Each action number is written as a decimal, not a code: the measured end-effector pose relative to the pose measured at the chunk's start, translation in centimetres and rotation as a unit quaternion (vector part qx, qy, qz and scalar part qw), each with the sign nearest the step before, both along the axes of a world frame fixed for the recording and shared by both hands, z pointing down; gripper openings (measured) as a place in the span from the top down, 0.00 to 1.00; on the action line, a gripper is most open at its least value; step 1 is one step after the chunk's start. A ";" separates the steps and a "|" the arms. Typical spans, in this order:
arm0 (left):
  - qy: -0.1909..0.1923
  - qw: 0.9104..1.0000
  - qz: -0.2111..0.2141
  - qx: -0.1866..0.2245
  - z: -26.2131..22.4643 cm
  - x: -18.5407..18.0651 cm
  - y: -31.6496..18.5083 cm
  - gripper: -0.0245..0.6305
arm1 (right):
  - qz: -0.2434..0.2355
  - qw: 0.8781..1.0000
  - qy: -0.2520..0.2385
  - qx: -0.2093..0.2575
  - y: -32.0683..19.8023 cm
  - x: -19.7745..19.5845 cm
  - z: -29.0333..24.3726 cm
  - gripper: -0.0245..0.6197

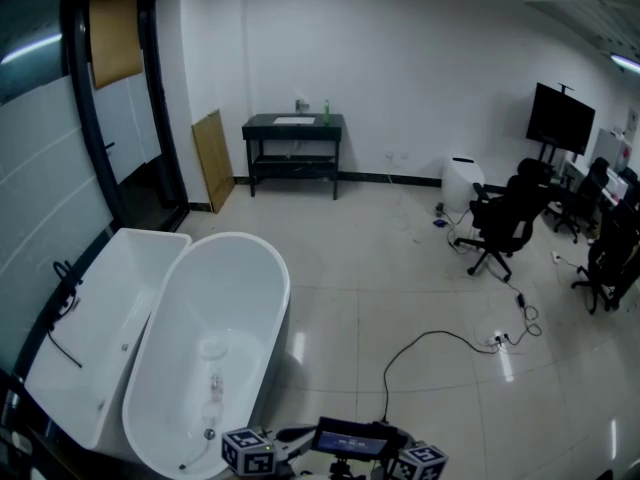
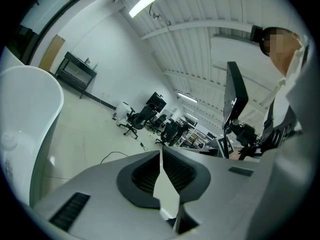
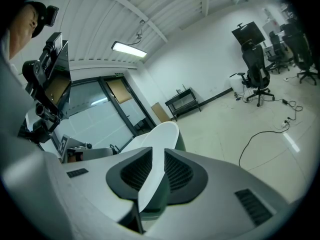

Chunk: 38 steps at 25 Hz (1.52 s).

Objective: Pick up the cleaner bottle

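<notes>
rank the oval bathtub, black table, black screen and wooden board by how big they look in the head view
1. oval bathtub, largest, though it is also nearest the camera
2. black table
3. black screen and wooden board: they look about alike, so not ranked

Cleaner bottle (image 1: 213, 396), small, pale and see-through, lying on its side on the floor of the oval white bathtub (image 1: 235, 278), lengthwise, towards the tub's near end, finer details too small to tell
</notes>
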<state>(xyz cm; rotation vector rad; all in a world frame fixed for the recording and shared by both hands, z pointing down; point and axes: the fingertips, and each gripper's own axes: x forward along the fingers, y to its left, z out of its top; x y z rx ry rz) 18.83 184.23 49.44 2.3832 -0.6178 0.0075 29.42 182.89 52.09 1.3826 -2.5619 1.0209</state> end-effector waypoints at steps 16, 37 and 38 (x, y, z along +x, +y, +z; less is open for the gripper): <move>-0.034 0.999 -0.030 -0.026 0.6 3.2 -1.0 0.94 | -0.030 0.999 0.035 -0.016 -1.3 4.2 1.1 0.86; -0.003 1.000 0.014 -0.010 0.4 -2.4 -20.0 0.94 | -0.010 0.997 0.079 -0.022 -18.6 -1.8 0.9 0.86; -0.002 1.000 0.020 -0.009 0.4 -2.7 -21.0 0.94 | -0.005 0.997 0.079 -0.015 -19.8 -2.3 0.2 0.86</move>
